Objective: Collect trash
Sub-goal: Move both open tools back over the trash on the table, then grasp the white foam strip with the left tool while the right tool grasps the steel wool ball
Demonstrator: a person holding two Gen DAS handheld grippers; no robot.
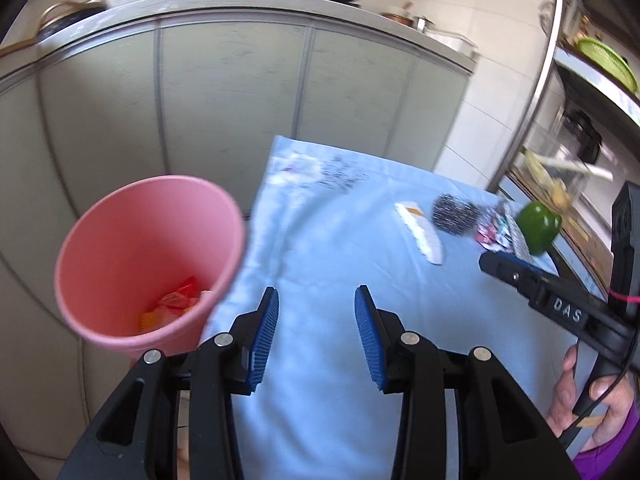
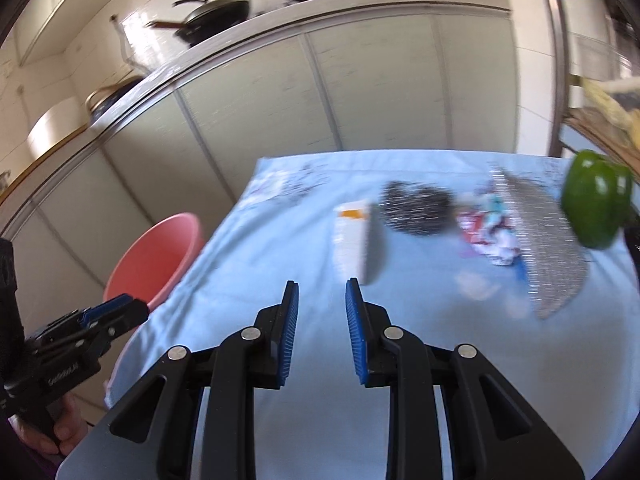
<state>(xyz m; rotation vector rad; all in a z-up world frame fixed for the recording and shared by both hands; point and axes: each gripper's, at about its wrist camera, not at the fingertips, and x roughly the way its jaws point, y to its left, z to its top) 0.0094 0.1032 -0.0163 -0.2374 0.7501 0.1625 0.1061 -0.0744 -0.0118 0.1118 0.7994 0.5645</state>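
Only the left wrist view showed orange wrappers [image 1: 176, 304] inside the pink bin [image 1: 148, 260]. Both the left gripper [image 1: 316, 336] and right gripper [image 2: 322, 330] stood spread, empty, above the blue cloth [image 2: 400, 420].

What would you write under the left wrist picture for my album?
Open left hand-held gripper over the blue cloth, beside a pink bin holding wrappers.

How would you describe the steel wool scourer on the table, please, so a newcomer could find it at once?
Start at the light blue tablecloth and look to its far right part, short of the green bell pepper. The steel wool scourer sits between a white wrapper and a crumpled colourful wrapper. It alone is a dark, glinting, wiry ball.
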